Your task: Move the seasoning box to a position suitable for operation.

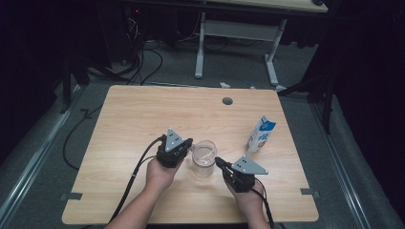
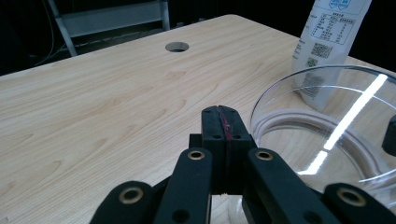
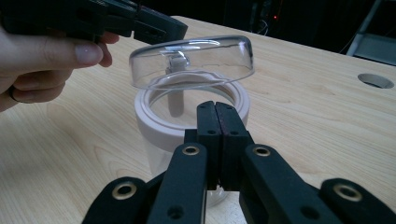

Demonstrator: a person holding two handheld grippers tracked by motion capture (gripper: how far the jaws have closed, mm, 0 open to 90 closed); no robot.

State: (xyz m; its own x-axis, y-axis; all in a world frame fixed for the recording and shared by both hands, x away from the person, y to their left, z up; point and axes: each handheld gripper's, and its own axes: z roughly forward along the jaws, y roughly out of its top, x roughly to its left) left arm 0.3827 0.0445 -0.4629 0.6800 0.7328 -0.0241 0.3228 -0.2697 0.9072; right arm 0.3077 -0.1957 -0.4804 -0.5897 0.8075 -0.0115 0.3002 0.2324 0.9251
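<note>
A clear jar [image 1: 204,159] with a white collar [image 3: 149,121] stands near the table's front middle. Its clear domed lid [image 3: 196,60] is tilted up above the collar, and it also fills the right of the left gripper view as the lid [image 2: 266,107]. My left gripper [image 1: 190,144] sits just left of the jar, jaws pressed together with nothing between them [image 2: 223,112]; its tip [image 3: 180,30] is at the lid's raised edge, and I cannot tell if it touches. My right gripper [image 1: 218,161] is shut and empty just right of the jar [image 3: 217,106].
A blue and white carton [image 1: 261,135] stands upright to the right of the jar, seen behind the lid as the carton [image 2: 334,28]. The wooden table [image 1: 143,109] has a round cable hole [image 1: 227,101] near its far edge. Cables and a desk frame lie on the floor beyond.
</note>
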